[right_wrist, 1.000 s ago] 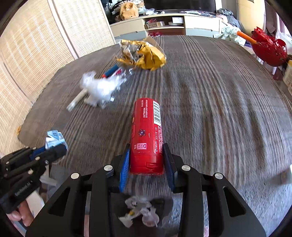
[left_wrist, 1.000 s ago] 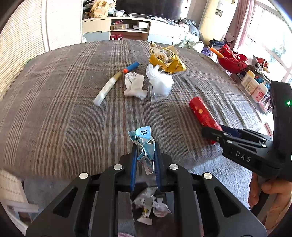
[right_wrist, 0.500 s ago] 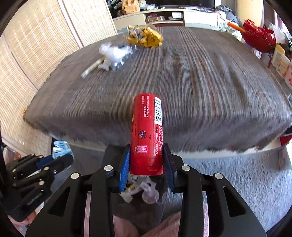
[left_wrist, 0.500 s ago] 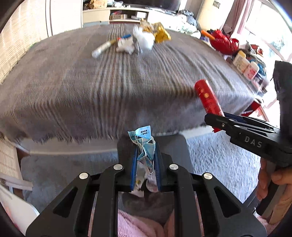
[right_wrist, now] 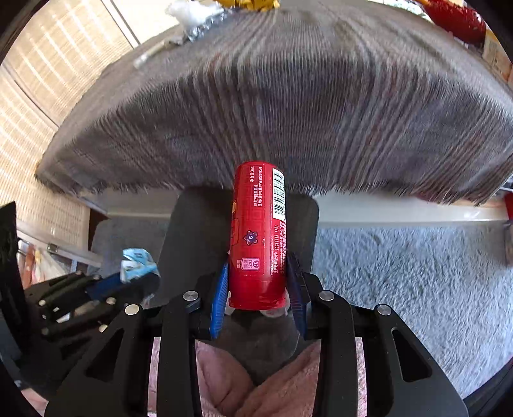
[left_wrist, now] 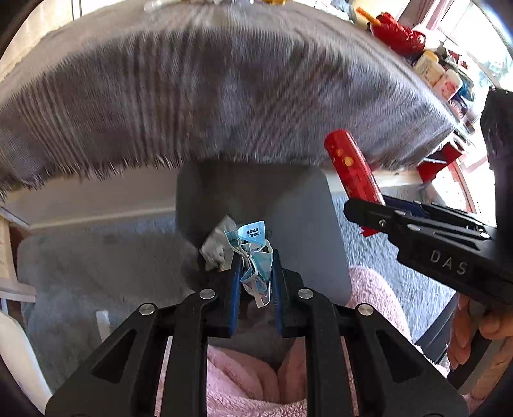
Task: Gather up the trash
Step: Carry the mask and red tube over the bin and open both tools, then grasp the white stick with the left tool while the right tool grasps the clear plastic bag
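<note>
A crumpled blue paper wrapper [left_wrist: 253, 253] is clamped by the left gripper [left_wrist: 255, 272]; a red cylindrical can [right_wrist: 258, 237] is clamped by the right gripper [right_wrist: 258, 288], above a grey bin [right_wrist: 192, 231].

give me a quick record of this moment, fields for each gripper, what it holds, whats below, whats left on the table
left gripper: shut on blue wrapper
right gripper: shut on red can
below both: dark bin, on grey carpet
left on table: white plastic wad, yellow wrapper, white tube
table cover: grey plaid cloth, fringed edge

Bright daylight from the right window, motion blur, fisheye-warped edges — dark corners
</note>
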Motion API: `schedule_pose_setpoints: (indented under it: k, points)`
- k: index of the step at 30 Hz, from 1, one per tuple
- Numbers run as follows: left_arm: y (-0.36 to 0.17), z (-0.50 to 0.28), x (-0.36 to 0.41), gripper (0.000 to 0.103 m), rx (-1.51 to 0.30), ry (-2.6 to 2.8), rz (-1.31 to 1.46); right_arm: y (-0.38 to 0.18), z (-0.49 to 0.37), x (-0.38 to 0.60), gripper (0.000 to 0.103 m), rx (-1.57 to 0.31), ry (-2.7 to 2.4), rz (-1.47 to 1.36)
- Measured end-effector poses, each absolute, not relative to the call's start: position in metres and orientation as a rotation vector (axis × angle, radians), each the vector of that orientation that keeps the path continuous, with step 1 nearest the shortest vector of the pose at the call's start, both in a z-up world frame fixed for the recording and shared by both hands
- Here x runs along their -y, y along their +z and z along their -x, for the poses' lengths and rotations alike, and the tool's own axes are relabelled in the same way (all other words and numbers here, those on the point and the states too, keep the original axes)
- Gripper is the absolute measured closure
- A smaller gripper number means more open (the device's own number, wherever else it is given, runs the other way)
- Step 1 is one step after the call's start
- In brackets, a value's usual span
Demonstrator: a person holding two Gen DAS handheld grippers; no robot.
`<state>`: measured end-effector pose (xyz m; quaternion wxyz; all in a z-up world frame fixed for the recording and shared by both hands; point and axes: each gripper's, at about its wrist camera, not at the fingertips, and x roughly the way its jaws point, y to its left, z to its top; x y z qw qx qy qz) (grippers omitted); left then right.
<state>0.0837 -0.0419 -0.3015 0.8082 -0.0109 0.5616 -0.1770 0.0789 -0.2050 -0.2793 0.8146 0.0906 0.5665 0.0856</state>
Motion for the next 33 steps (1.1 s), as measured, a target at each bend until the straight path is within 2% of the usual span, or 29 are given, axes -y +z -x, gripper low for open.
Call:
schedule_pose_setpoints:
  k: [6,7,9,10,12,13,14,16,19,22,33]
  points:
    - [-0.312,-0.085,0.043,0.08,-1.235,-0.37,0.033,-0.286,-0.085,0.203,0.066,-1.244,0.192,-0.21]
    - [-0.312,-0.085,0.042,0.074,-1.238,-0.366,0.031,-0.287,-0.085,0.202,0.063,-1.246,0.187,-0.207]
    - [-0.313,-0.087,0.041,0.064,-1.238,-0.353,0.025,-0.287,-0.087,0.204,0.052,-1.239,0.169,-0.194]
    - [-0.313,-0.087,0.039,0.058,-1.237,-0.346,0.024,-0.286,-0.088,0.204,0.041,-1.231,0.158,-0.19]
    - [-0.309,-0.089,0.036,0.048,-1.232,-0.333,0.024,-0.284,-0.089,0.207,0.036,-1.217,0.145,-0.188]
    - [-0.307,-0.09,0.034,0.04,-1.229,-0.326,0.023,-0.283,-0.089,0.207,0.03,-1.213,0.137,-0.182]
    - [-0.305,-0.09,0.031,0.036,-1.224,-0.317,0.02,-0.281,-0.09,0.208,0.018,-1.207,0.129,-0.176]
    - [-0.301,-0.092,0.029,0.022,-1.217,-0.306,0.015,-0.275,-0.09,0.21,0.006,-1.18,0.102,-0.162]
    - [-0.291,-0.095,0.025,0.013,-1.198,-0.292,0.013,-0.267,-0.093,0.214,0.004,-1.162,0.09,-0.162]
    - [-0.279,-0.098,0.021,0.009,-1.18,-0.28,0.014,-0.256,-0.097,0.22,0.004,-1.137,0.077,-0.175]
    - [-0.225,-0.124,-0.006,0.008,-1.065,-0.233,0.041,-0.201,-0.128,0.229,0.004,-1.008,0.077,-0.201]
